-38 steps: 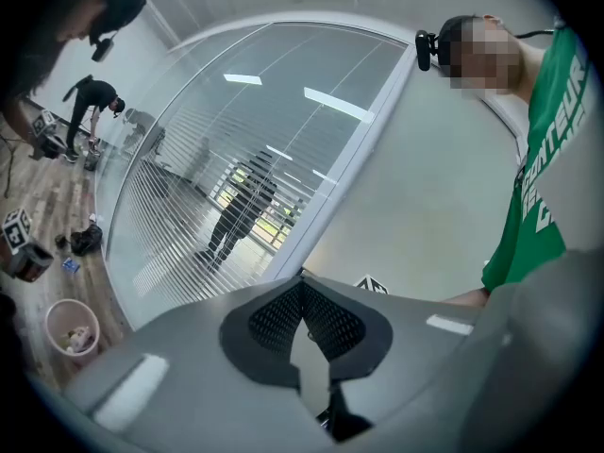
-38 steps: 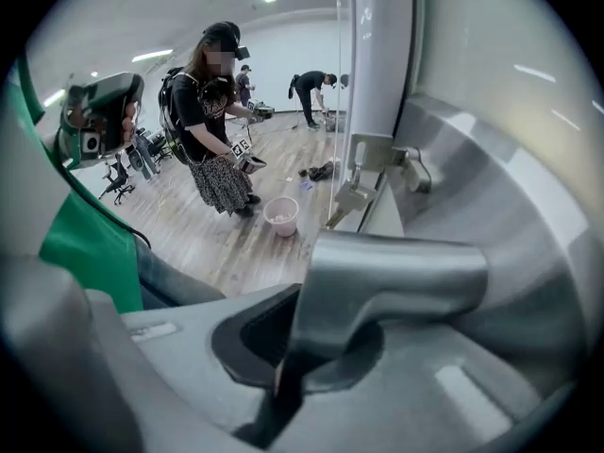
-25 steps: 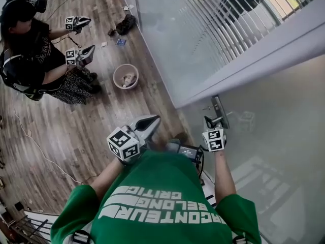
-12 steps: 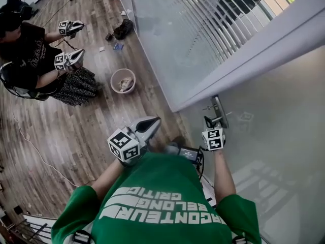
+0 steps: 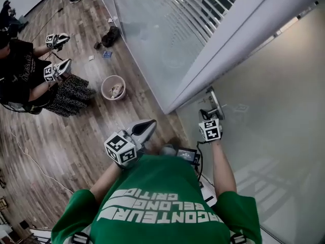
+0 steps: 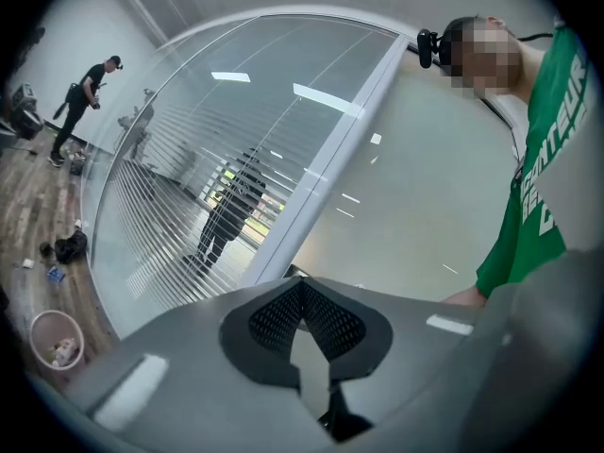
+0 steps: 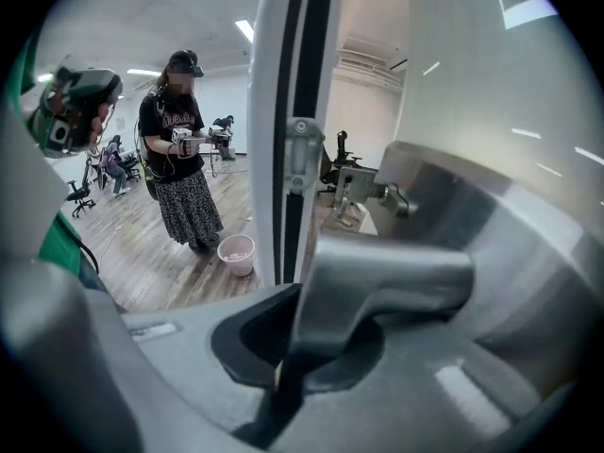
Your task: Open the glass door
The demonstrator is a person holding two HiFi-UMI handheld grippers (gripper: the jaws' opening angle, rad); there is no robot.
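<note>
- Grey jaws of the right gripper (image 5: 207, 120) are clenched on the metal lever handle (image 7: 377, 276), which fills the gap between them. The grip the task needs is made.
- The handle sits on its metal plate (image 7: 453, 206), just above and ahead of the jaws. The plate is fixed to the frosted glass door (image 5: 274, 111), which spreads away on the gripper's right.
- Ahead of the jaws stands the white frame post (image 7: 274, 111) with a dark strip and a small latch plate (image 7: 302, 149). A narrow slice of another room shows between the post and the door, so I judge the door barely cracked open. Most of the swing is left to do.
- I cannot tell from these views whether the lever is pressed down.
- The left gripper (image 6: 304, 333) is held off to the left of the working one. It is closed on nothing and plays no part in the hold.
- Edges to mind: the post lies close ahead of the right gripper, and the slatted glass wall (image 5: 152, 29) runs on from it.
- Open room: the wooden floor (image 5: 76, 131) behind and left of the grippers gives space to step back. A pink basin (image 5: 112, 88) stands well away on it, and another person (image 5: 23, 80) is farther off, so neither is likely to block the door.
</note>
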